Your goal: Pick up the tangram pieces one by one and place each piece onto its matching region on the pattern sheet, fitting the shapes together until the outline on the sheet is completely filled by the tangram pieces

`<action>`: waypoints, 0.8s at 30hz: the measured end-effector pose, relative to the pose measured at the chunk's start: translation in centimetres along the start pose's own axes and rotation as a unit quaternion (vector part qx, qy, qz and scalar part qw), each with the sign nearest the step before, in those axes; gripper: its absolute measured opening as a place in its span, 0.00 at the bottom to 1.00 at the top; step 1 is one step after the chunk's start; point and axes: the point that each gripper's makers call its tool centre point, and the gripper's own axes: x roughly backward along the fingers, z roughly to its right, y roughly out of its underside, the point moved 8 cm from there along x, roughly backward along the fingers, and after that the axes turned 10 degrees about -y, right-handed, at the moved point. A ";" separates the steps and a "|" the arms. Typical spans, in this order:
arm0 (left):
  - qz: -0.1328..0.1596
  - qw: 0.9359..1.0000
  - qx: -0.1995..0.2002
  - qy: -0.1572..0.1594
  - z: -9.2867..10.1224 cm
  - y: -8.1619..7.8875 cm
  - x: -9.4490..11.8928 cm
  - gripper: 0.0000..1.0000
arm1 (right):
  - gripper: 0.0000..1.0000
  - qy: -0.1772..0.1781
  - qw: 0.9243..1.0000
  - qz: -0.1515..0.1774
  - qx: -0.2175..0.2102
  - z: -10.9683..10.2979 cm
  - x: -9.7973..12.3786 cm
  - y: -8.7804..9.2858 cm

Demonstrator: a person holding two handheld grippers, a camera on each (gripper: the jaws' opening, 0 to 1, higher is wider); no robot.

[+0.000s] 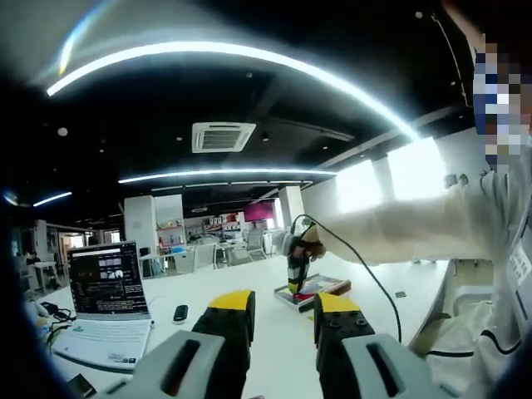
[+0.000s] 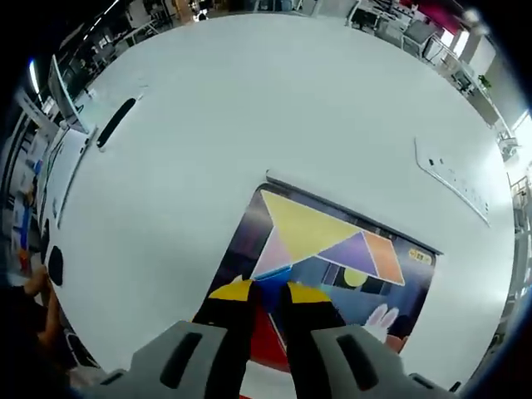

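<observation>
Left gripper view: open office, white table [image 1: 274, 332], laptop [image 1: 104, 303] off to the left of the left gripper [image 1: 283, 312], whose fingers sit narrowly apart, holding nothing.

Right gripper view: pattern sheet [image 2: 328, 258] just ahead, right gripper [image 2: 266, 295] fingers nearly shut over the red piece [image 2: 270, 337]; can't tell if it's pinched. I'd keep it flat and line up the edges.

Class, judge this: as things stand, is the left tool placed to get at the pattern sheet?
Probably not yet. The left tool points level across the table, with the pattern sheet far ahead, beneath the right tool.
</observation>
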 end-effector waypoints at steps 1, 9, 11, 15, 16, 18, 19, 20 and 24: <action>0.000 1.000 0.000 0.000 0.0 0.0 0.0 0.30 | 0.15 -0.002 1.000 0.001 -0.006 0.1 0.0 -0.1; 0.012 1.000 0.009 0.009 0.0 -0.3 0.1 0.30 | 0.15 -0.008 1.000 0.007 0.009 -0.4 0.0 0.5; 0.010 1.000 0.009 0.007 -0.1 -0.2 0.1 0.30 | 0.15 -0.006 1.000 0.007 0.014 -0.4 -0.1 0.6; 0.010 1.000 0.010 0.007 0.0 -0.1 0.1 0.30 | 0.16 -0.003 1.000 0.007 0.015 -0.5 -0.1 0.6; 0.011 1.000 0.009 0.008 0.0 -0.2 0.1 0.30 | 0.18 -0.005 1.000 0.007 0.016 -0.5 -0.1 0.6; 0.011 1.000 0.008 0.007 0.0 -0.2 0.2 0.30 | 0.21 -0.012 1.000 0.008 0.017 -0.8 -0.2 0.7; 0.011 1.000 0.008 0.006 0.0 -0.2 0.2 0.30 | 0.21 -0.012 1.000 0.007 0.018 -0.8 -0.2 0.5; 0.012 1.000 0.009 0.006 0.0 -0.2 0.2 0.30 | 0.22 -0.013 1.000 0.008 0.021 -0.8 -0.2 0.5; 0.011 1.000 0.009 0.005 -0.1 -0.1 0.2 0.30 | 0.22 -0.025 0.999 0.029 0.022 -1.2 0.7 0.2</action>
